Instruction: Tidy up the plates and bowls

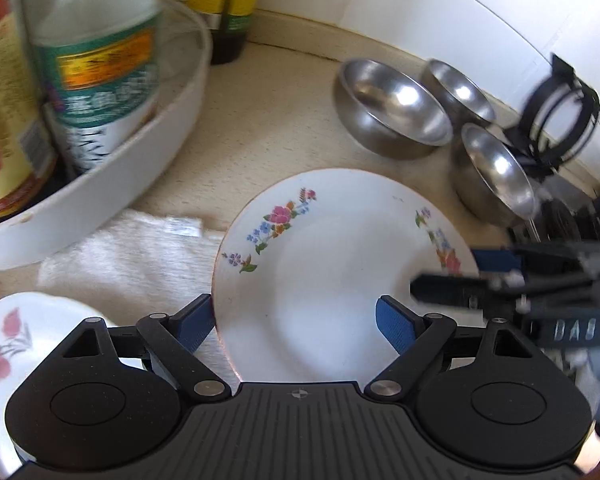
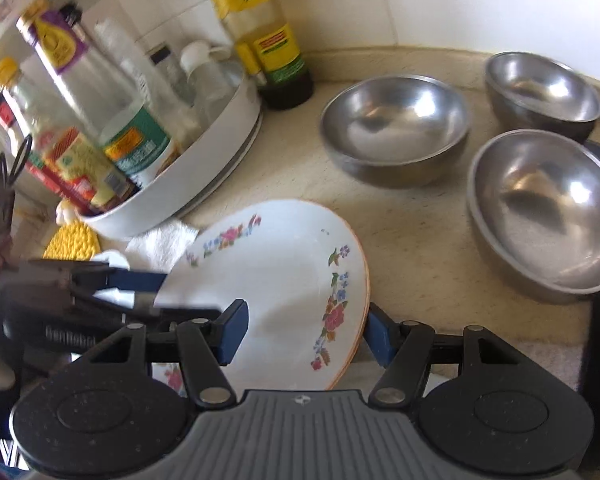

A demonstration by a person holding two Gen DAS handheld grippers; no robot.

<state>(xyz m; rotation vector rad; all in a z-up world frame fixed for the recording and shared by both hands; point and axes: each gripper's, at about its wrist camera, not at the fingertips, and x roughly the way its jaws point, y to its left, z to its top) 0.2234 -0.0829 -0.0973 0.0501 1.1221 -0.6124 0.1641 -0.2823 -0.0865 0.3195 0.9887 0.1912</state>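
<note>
plate: white, pink and blue floral sprays, orange rim
bowls: plain silver steel
surface: cream, speckled
coaster: yellow, lower left

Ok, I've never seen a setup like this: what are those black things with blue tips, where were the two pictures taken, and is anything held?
Those are two hand-held grippers, one in each of a person's hands, each with a camera looking along its jaws. One picture comes from the left gripper, the other from the right gripper. On the counter are a floral plate, three steel bowls, a white cloth and a tray of bottles. Both pairs of jaws stand open astride the plate's rim; nothing is clamped.
</note>
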